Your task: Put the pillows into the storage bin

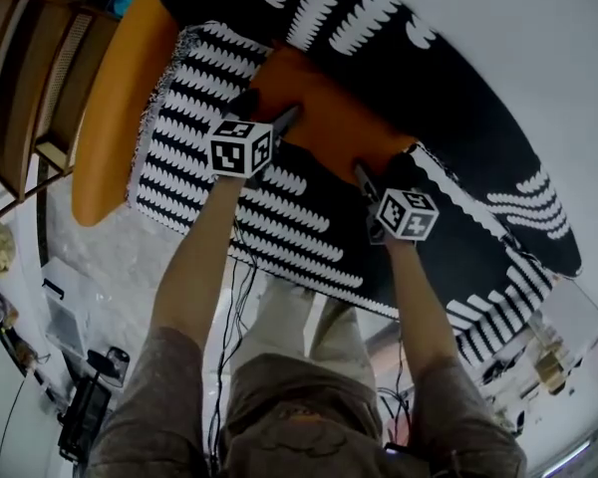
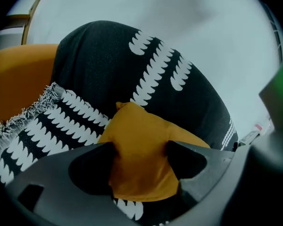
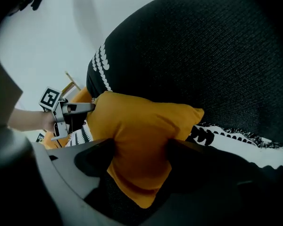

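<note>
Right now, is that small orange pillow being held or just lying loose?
Held. The orange pillow bunches between the jaws of the left gripper and the right gripper, one at each end.

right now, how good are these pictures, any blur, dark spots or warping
Head view: evenly lit, sharp, strong fisheye bending at the rim. Left gripper view: orange fabric pillow crisp, a blurred green patch at the right edge. Right gripper view: dimmer, the right gripper a dark silhouette, the black knitted cushion in shade.
</note>
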